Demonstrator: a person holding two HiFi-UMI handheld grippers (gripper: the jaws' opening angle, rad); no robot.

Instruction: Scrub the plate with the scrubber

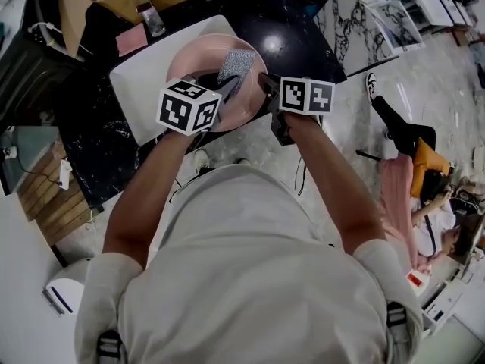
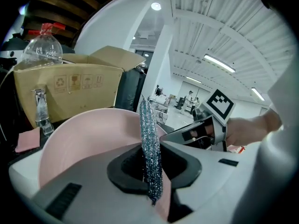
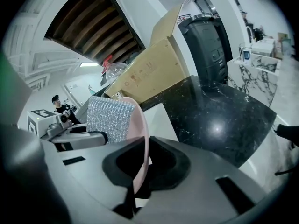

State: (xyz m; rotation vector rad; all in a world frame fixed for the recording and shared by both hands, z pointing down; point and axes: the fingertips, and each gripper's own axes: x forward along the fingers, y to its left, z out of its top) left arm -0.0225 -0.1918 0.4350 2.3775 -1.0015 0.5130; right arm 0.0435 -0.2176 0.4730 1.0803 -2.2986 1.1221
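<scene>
Pink plate (image 1: 194,58) observed at the upper centre of the head view, above a white board (image 1: 140,78) that lies on a black marble counter (image 1: 292,40). Whether the plate touches the board cannot be determined.

Right gripper (image 3: 141,166): jaws closed on the plate's rim at its right-hand edge. In the right gripper view the plate runs edge-on between the pads, up toward the centre of the frame.

Left gripper (image 2: 152,171): jaws clamped on the scrubber (image 2: 150,143), a flat silver mesh pad. In the left gripper view it stands edge-on between the jaws, with the plate's pink face to its left. In the right gripper view its broad face lies against the plate's face, left of centre. In the head view the scrubber sits on the plate's upper right part, between the two grippers.

Surroundings, left gripper view: a cardboard box (image 2: 70,85) with open flaps at left of centre, a clear plastic bottle (image 2: 42,48) above it at upper left, a small spray bottle (image 2: 41,111) in front of the box, and a pink cloth (image 2: 28,140) at the left edge.
</scene>
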